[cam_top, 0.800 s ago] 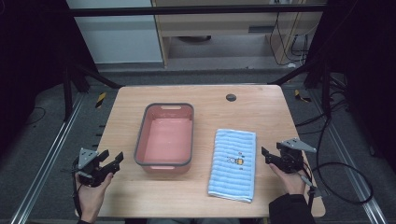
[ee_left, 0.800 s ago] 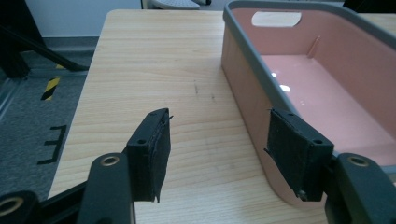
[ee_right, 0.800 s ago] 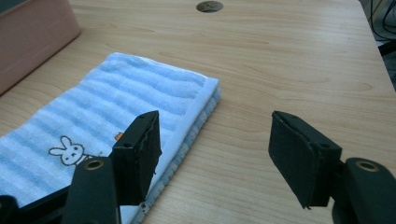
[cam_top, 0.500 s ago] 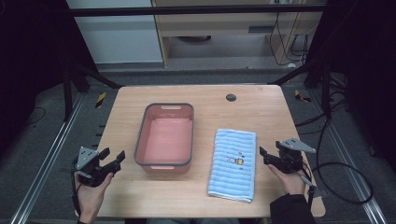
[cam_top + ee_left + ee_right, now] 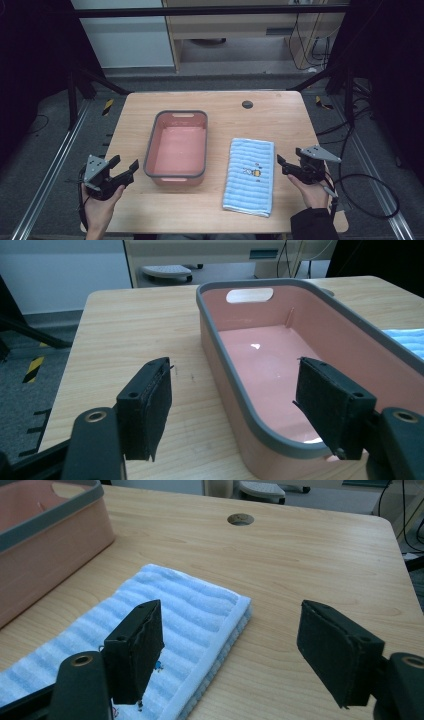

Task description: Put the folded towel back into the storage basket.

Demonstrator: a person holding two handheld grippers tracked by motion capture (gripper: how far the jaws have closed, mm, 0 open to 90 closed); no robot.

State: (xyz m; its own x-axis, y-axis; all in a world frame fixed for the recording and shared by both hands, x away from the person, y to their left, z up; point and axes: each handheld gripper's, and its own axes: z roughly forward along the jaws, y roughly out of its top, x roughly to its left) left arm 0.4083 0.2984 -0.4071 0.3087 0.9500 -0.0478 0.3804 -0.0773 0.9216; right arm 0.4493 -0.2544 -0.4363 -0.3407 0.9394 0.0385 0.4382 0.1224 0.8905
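Hardly anything has moved since the earlier frames: both grippers have only crept a little inward. At the table's (image 5: 150,220) front-left edge the left gripper (image 5: 124,171) hovers with jaws spread wide and empty, aimed at the near corner of the pink basin (image 5: 176,176), which stands left of centre. Just right of the basin, apart from it, the folded blue towel (image 5: 250,175) lies flat, reaching toward the front edge. Near the right edge the right gripper (image 5: 281,164) also stands wide and empty, close beside the towel's long side. This looks like the approach step; next the right jaws would need to drop over the towel's edge and pinch it.
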